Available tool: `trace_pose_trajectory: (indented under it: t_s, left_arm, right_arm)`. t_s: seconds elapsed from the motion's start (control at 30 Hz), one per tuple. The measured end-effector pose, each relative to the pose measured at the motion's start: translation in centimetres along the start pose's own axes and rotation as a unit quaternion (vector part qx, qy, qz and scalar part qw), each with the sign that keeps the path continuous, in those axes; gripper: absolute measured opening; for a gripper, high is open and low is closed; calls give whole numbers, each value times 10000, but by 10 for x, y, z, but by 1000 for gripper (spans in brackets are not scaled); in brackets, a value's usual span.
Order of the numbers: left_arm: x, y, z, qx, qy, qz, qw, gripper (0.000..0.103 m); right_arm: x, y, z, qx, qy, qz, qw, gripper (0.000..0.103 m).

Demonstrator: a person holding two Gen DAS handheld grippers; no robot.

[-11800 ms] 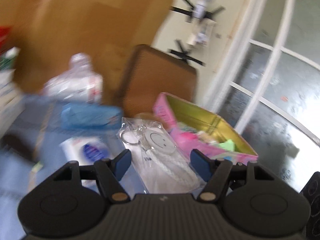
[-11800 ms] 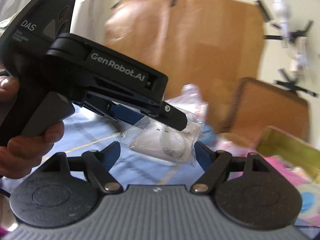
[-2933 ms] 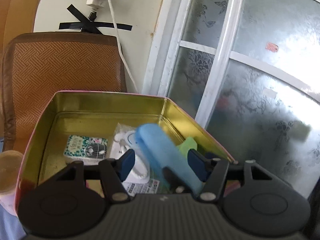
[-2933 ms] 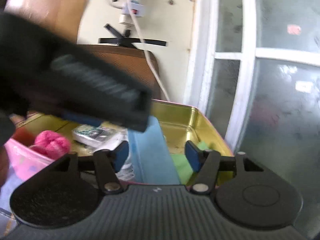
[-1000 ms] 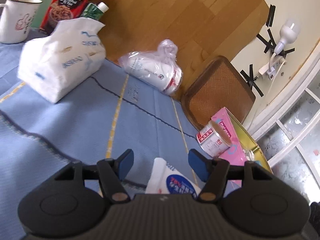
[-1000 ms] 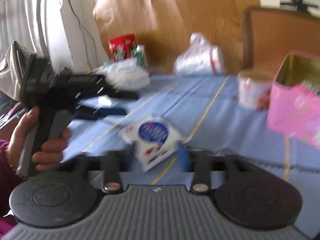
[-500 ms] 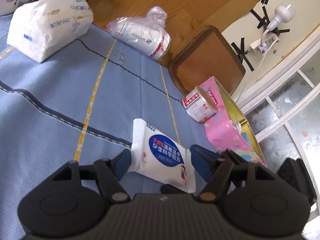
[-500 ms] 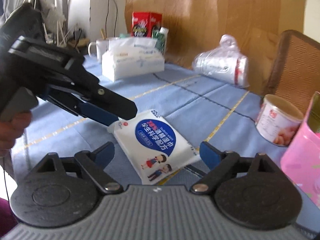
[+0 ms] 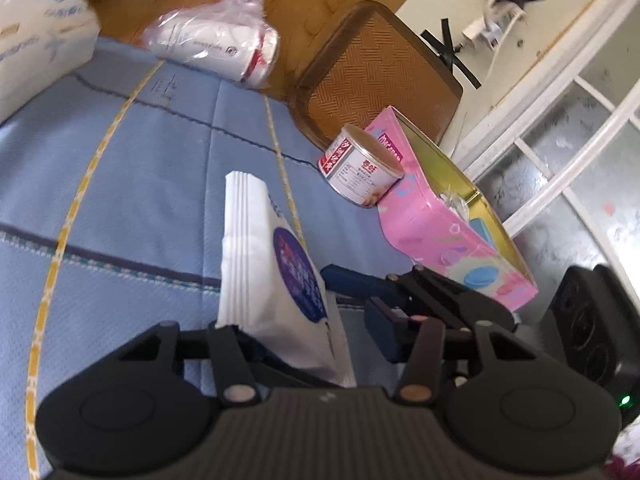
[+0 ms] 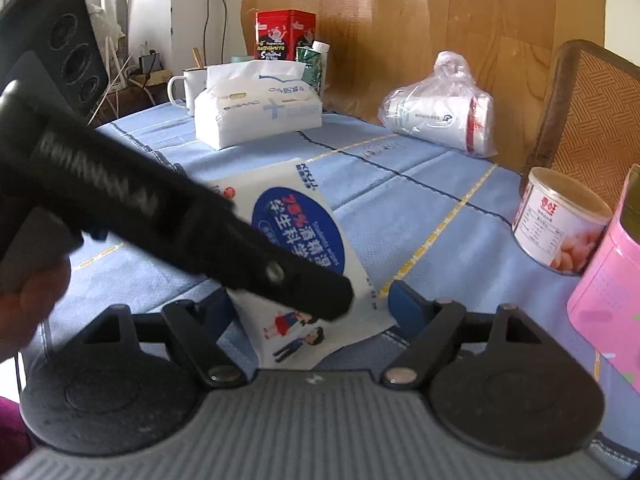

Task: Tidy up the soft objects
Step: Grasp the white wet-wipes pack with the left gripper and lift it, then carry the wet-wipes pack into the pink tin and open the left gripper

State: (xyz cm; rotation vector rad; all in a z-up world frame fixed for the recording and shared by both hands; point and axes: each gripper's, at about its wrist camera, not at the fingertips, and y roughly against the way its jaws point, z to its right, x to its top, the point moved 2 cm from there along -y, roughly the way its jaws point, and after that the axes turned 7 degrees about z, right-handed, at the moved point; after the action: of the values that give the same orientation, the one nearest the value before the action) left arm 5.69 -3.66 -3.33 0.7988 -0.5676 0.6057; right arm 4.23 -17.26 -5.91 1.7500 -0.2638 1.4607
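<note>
A white wet-wipes pack (image 9: 276,276) with a blue round label sits tilted between the fingers of my left gripper (image 9: 320,344), one end raised off the blue tablecloth (image 9: 140,168). The jaws are wide apart, so I cannot tell if they grip it. In the right wrist view the pack (image 10: 304,240) lies between the open fingers of my right gripper (image 10: 310,312), with the left gripper's body (image 10: 160,216) across it. The pink tin box (image 9: 448,224) with a gold inside stands to the right and holds several soft items.
A small tin can (image 9: 360,168) leans against the pink box. A tissue pack (image 10: 260,108), a bagged white roll (image 10: 440,120), a mug (image 10: 186,88) and a red tin (image 10: 286,36) stand at the far side. A woven chair back (image 9: 376,76) is behind the table.
Both grippers have closed in around the wipes pack. The pack, flat on the cloth half a second ago, now stands tilted between the left fingers.
</note>
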Motion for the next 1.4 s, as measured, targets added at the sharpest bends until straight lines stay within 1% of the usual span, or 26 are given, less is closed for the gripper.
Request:
trace_pose_trajectory:
  t_s: [0.1,0.2,0.3,0.33,0.47,0.53,0.57,0.6,0.67,0.8,0.9,0.97,1.03,1.13,1.23,1.37,1.4]
  left_arm:
    - [2,1,-7,-38,117,-8,9999,38]
    - [8,8,-20,35,286,92,9995,39]
    - [14,15,-38,-16,600,160,9981,38]
    - [16,17,-44,-13,696,209,9974,36]
    - [18,15,-54,-101,837,302,9960,34]
    - [18,13,-52,-103,746,323,9966,34]
    - [18,13,-51,-103,716,329,9968,34]
    - [18,12,-50,-103,695,331,9970,33]
    - [17,13,-50,-84,689,357,9969,31]
    - [19,17,-45,-135,687,341,9970,31]
    - [24,15,-24,-231,425,330,9983,31]
    - [30,9,-5,-341,175,302,9988,31]
    - [39,-4,19,-543,-85,245,9982,31]
    - [48,-28,60,-889,-460,139,9949,31]
    - [53,-59,108,-1138,-948,78,9889,31]
    - [70,-109,154,-1356,-1250,-114,9828,32]
    - [74,-123,162,-1356,-1274,-157,9824,36]
  right_arm:
    - [1,-3,2,18,-9,-17,10000,90]
    - [3,-7,5,91,5,-43,9999,93]
    - [5,-11,7,200,-5,-64,9998,93]
    - [6,-13,7,234,-8,-80,9997,93]
    - [8,-19,5,273,-18,-116,9996,93]
    - [9,-21,2,279,10,-104,9996,90]
    - [9,-21,0,279,29,-76,9996,84]
    - [10,-21,-2,271,36,-32,9996,74]
    - [10,-20,-7,264,65,73,9996,66]
    - [7,-14,-14,-3,198,263,9995,62]
    - [4,1,-18,-376,288,572,9972,61]
    - [2,14,-16,-758,409,825,9929,61]
    - [2,28,-8,-1121,439,1041,9873,61]
    - [6,54,18,-1633,298,1316,9773,61]
    - [10,81,51,-2171,148,1497,9645,61]
    - [10,105,102,-2741,-190,1536,9492,62]
    - [9,108,118,-2869,-324,1519,9453,62]
